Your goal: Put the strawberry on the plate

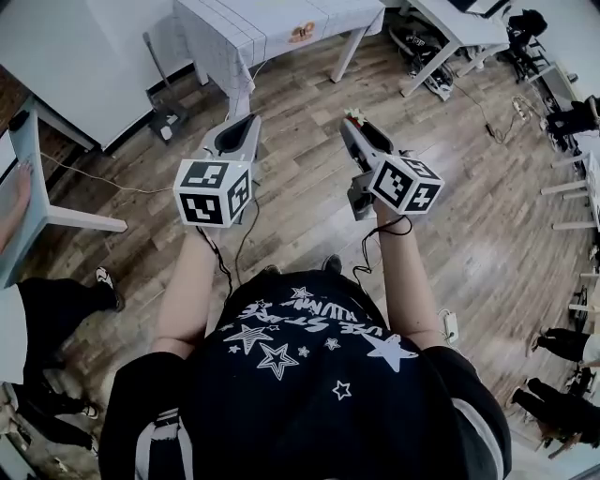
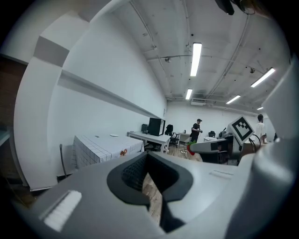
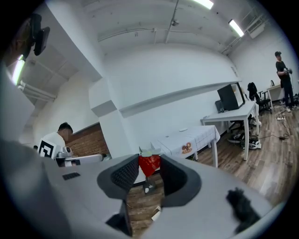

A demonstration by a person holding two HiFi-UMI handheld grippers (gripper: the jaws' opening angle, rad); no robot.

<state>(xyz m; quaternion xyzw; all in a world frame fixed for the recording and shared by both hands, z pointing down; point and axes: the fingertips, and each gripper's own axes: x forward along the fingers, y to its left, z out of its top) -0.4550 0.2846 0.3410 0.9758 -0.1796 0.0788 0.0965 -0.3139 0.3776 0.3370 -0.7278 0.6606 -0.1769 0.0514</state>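
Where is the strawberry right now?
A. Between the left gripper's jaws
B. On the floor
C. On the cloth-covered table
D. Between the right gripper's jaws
D: the right gripper view shows the red strawberry pinched between the jaws of the right gripper, while only floor shows between those of the left gripper.

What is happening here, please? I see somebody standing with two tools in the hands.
A person stands on the wooden floor and holds one tool in each hand. The right tool grips a red strawberry between its jaws, up in the air. The left tool is open and empty. A table with a white cloth stands ahead, apart from both tools; the strawberry is not yet on any plate.
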